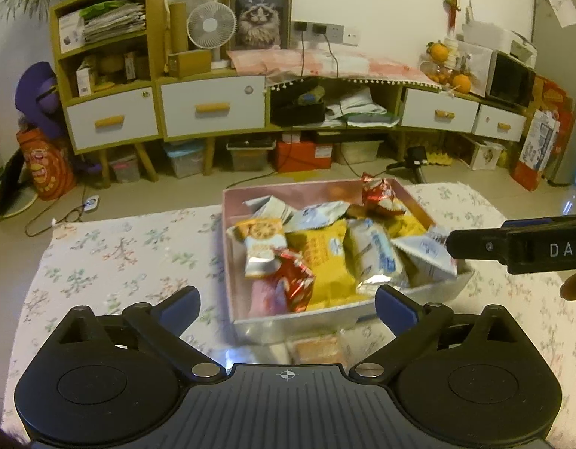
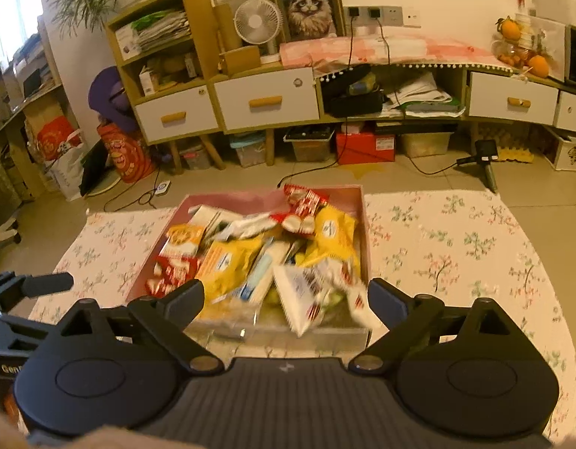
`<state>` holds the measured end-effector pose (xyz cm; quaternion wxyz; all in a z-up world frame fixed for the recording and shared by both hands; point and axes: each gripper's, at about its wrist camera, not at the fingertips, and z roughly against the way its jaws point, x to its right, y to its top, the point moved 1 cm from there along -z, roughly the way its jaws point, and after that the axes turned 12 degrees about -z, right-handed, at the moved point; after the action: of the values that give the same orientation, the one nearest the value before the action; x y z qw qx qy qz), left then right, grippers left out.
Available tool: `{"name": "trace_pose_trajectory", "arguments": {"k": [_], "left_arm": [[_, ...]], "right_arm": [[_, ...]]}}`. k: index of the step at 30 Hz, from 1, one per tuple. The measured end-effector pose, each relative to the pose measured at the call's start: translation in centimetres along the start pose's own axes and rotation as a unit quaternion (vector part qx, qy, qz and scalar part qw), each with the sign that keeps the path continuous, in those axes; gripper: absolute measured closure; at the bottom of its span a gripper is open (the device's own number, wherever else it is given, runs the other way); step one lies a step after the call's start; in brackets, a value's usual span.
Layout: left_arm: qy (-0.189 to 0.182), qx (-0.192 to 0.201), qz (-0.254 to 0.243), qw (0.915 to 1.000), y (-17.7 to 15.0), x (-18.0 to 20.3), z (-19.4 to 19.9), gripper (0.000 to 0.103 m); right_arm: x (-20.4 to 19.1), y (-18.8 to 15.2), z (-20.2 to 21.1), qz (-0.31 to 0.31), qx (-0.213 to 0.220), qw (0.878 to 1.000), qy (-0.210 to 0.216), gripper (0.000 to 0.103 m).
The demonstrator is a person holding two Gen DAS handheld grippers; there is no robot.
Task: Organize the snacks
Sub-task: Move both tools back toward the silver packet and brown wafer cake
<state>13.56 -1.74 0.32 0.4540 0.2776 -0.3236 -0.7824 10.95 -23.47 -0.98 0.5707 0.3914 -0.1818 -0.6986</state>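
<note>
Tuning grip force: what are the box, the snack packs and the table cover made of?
Box: looks like rigid card, pink inside, pale glossy outer wall.
Snack packs: thin plastic or foil film, shiny, crinkled, crimped ends.
Table cover: seems woven cloth, matte, floral print.

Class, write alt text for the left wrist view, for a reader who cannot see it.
A pink box full of snack packets sits on a floral cloth, framed by the open, empty left gripper. The right gripper's tip enters from the right.
</note>
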Motion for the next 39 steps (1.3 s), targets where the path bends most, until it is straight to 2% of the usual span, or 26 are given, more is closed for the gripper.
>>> {"name": "trace_pose_trajectory", "arguments": {"k": [15,26,34,39], "left_arm": [[-0.008,-0.019,-0.051,0.9985,-5.3,-0.7,-0.9,0.002],[-0.017,-0.031,-0.049,0.9982,-9.3,-3.3,-2.1,0.002],[-0.031,-0.025,-0.043,0.9983,-10.5,-4.8,-2.8,0.002],[-0.045,-0.016,-0.057,0.9972,-10.8,-5.1,-3.5,0.002]], "right_arm": [[-1.6,-4.7,-0.9,0.028,-0.02,0.999,0.0,0.006],[-2.2,-6.6,-2.3,0.038,-0.025,0.999,0.009,0.005],[-2.8,-7.7,-3.2,0.055,-0.04,0.997,0.023,0.006],[-3.3,-8.3,-3.9,0.068,-0.046,0.996,0.027,0.008]]}}
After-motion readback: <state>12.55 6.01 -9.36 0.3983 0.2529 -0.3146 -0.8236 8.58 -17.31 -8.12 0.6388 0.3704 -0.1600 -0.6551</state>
